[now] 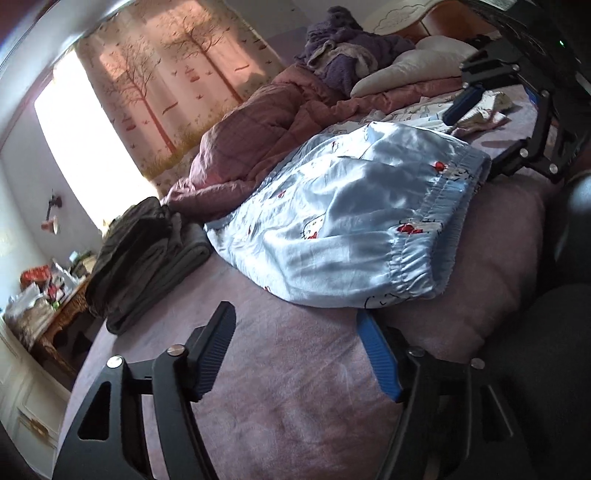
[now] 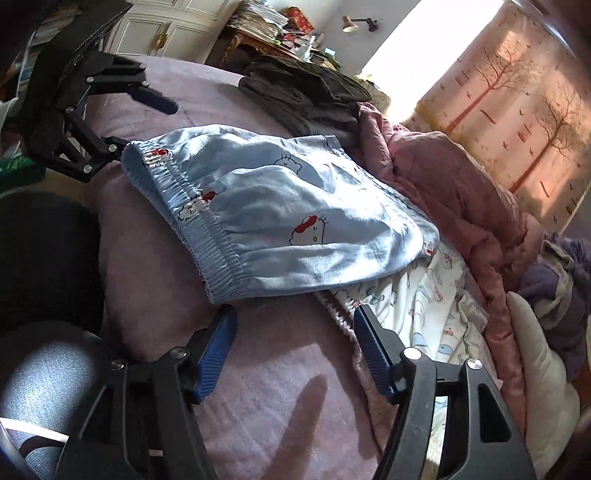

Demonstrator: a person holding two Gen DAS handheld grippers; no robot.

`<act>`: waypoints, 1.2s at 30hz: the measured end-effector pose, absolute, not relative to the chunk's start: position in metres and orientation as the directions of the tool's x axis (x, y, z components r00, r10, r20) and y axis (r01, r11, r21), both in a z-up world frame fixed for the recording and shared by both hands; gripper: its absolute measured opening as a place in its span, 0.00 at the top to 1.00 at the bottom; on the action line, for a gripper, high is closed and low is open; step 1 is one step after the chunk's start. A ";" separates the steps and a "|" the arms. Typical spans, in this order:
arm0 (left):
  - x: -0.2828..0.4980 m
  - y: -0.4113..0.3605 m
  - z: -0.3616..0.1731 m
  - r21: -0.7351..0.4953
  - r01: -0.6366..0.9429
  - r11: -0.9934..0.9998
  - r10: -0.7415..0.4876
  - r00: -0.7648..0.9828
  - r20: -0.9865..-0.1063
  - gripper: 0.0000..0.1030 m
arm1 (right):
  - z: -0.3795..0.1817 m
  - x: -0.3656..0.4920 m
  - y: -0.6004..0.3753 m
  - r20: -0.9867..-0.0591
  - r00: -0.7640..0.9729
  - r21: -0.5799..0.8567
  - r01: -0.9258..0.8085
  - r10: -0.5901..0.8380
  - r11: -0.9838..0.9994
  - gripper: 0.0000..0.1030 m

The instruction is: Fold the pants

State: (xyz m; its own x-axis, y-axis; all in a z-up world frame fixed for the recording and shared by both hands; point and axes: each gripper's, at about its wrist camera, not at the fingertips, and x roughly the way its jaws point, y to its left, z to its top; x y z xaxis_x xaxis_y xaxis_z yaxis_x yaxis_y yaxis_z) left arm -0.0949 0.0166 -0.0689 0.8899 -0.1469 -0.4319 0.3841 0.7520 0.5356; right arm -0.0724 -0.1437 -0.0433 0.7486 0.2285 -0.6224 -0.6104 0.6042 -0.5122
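Note:
Light blue pants (image 1: 343, 221) with a red-bowed cartoon cat print lie folded on the pink bed sheet (image 1: 295, 387), with the elastic waistband toward me. My left gripper (image 1: 295, 317) is open just short of one waistband corner, with only sheet between its fingers. In the right wrist view the pants (image 2: 280, 221) sit ahead of my right gripper (image 2: 295, 317), which is open near the other waistband corner and holds nothing. Each view also shows the opposite gripper at the far end of the waistband: the right gripper (image 1: 471, 142) and the left gripper (image 2: 147, 129), each with its lower finger partly hidden behind the fabric.
A stack of dark folded clothes (image 1: 147, 251) lies on the bed beyond the pants. A bunched pink quilt (image 1: 258, 140), a white printed garment (image 2: 424, 302), a white pillow (image 2: 543, 369) and purple clothing (image 1: 351, 48) crowd the far side. A cluttered desk (image 2: 266, 33) stands by the bed.

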 end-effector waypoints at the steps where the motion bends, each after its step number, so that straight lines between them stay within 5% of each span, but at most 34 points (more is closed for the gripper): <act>1: -0.095 0.016 -0.069 0.542 0.400 0.739 -0.165 0.888 -0.430 0.33 | -0.043 -0.073 -0.142 -0.614 0.753 -0.519 -0.611 0.237 0.598 0.35; 16: -0.076 0.010 -0.041 0.472 0.527 0.707 -0.389 0.847 -0.362 0.31 | -0.026 -0.074 -0.111 -0.488 0.783 -0.625 -0.622 0.385 0.472 0.35; 17: -0.076 0.008 -0.042 0.481 0.531 0.698 -0.391 0.844 -0.366 0.31 | -0.025 -0.073 -0.110 -0.498 0.774 -0.620 -0.633 0.390 0.464 0.38; 19: -0.076 0.006 -0.043 0.485 0.544 0.684 -0.398 0.836 -0.377 0.31 | -0.023 -0.069 -0.109 -0.530 0.746 -0.588 -0.665 0.402 0.460 0.65; 20: -0.077 0.006 -0.044 0.485 0.553 0.677 -0.405 0.831 -0.382 0.31 | -0.021 -0.065 -0.108 -0.543 0.734 -0.562 -0.679 0.408 0.473 0.70; 26: -0.083 -0.007 -0.052 0.486 0.614 0.622 -0.457 0.789 -0.411 0.32 | -0.002 -0.043 -0.121 -0.582 0.630 -0.330 -0.761 0.515 0.558 0.78; 30: -0.073 -0.023 -0.059 0.504 0.607 0.615 -0.409 0.791 -0.454 0.59 | 0.010 -0.032 -0.134 -0.575 0.579 -0.196 -0.783 0.578 0.590 0.78; 32: -0.066 -0.022 -0.055 0.476 0.594 0.648 -0.402 0.798 -0.449 0.89 | 0.014 -0.027 -0.140 -0.567 0.566 -0.147 -0.784 0.598 0.603 0.78; 36: -0.060 -0.006 -0.039 0.347 0.624 0.700 -0.470 0.769 -0.434 0.90 | 0.011 -0.030 -0.146 -0.556 0.592 -0.153 -0.763 0.584 0.628 0.78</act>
State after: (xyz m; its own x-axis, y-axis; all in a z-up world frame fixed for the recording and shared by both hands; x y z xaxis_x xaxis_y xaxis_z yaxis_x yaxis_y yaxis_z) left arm -0.0601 -0.0057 -0.0386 0.7690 -0.4696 -0.4338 0.6237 0.7003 0.3474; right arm -0.0300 -0.1458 0.0115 0.5921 0.5836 -0.5558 -0.7627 0.6285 -0.1526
